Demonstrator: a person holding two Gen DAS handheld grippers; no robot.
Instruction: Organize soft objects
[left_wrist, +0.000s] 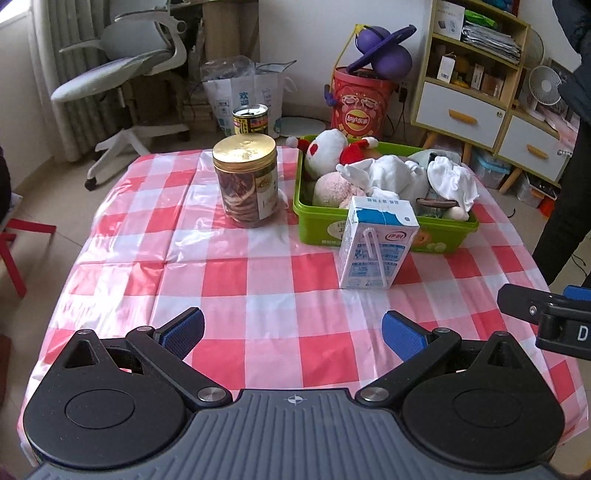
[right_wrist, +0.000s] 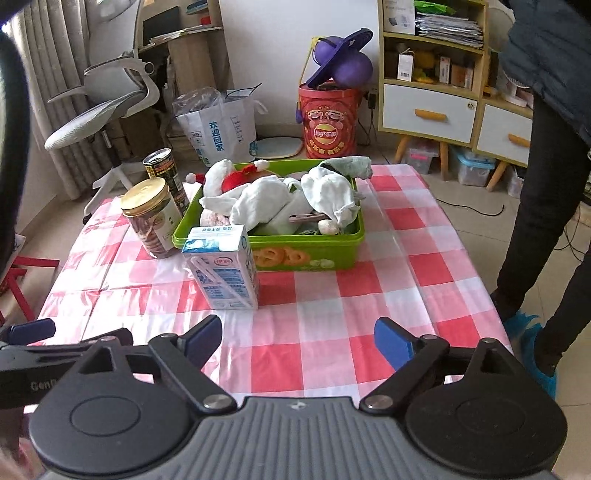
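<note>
A green plastic bin (left_wrist: 317, 229) (right_wrist: 347, 251) stands on the far part of the checked table. It holds soft things: a white plush toy with red parts (left_wrist: 325, 151) (right_wrist: 221, 177), a pink plush (left_wrist: 330, 188), white cloths (left_wrist: 391, 177) (right_wrist: 258, 203) and a white sock bundle (left_wrist: 452, 181) (right_wrist: 328, 192). My left gripper (left_wrist: 291, 332) is open and empty over the near table edge. My right gripper (right_wrist: 299, 341) is open and empty too, beside the left one, which shows at the left edge of the right wrist view.
A milk carton (left_wrist: 375, 247) (right_wrist: 225, 269) stands just in front of the bin. A gold-lidded jar (left_wrist: 247, 181) (right_wrist: 153, 218) and a tin can (left_wrist: 250, 120) (right_wrist: 166, 173) stand left of it. A person (right_wrist: 546, 184) stands right of the table. An office chair, a red bucket and shelves stand behind.
</note>
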